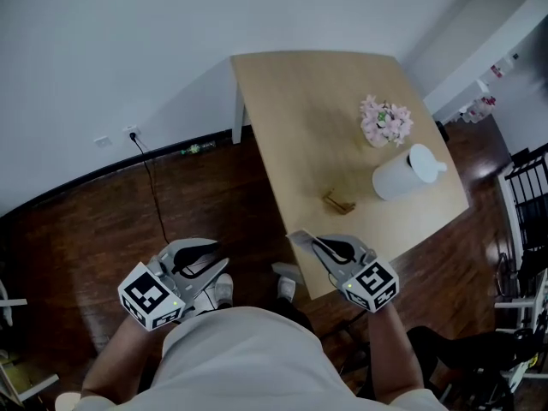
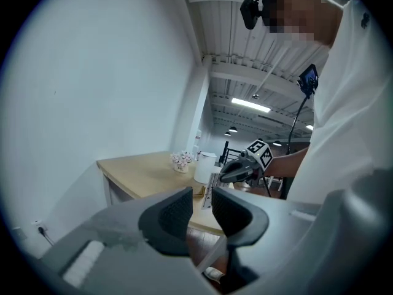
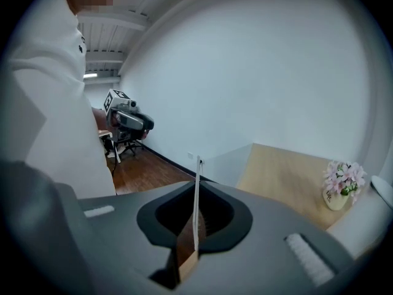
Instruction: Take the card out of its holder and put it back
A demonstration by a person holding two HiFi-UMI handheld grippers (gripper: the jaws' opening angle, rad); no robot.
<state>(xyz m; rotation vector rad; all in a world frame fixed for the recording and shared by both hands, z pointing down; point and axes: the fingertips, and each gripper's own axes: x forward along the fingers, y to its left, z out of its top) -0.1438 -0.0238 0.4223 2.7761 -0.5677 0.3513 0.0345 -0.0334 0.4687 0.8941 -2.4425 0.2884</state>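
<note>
The small wooden card holder [image 1: 339,201] lies on the light wooden table [image 1: 308,118], near its front edge, with no card in it. My right gripper [image 1: 313,247] hovers over the table's near corner, short of the holder, and is shut on the thin white card [image 1: 300,240]. In the right gripper view the card [image 3: 197,201] stands edge-on and upright between the closed pads. My left gripper [image 1: 204,253] hangs over the floor left of the table. Its pads [image 2: 175,217] stand slightly apart with nothing between them.
A white lidded jug [image 1: 404,173] and a small pot of pink flowers [image 1: 384,122] stand on the table's right half, beyond the holder. A power cable [image 1: 154,187] runs from a wall socket across the dark wood floor. The person's feet [image 1: 285,281] are just below the table corner.
</note>
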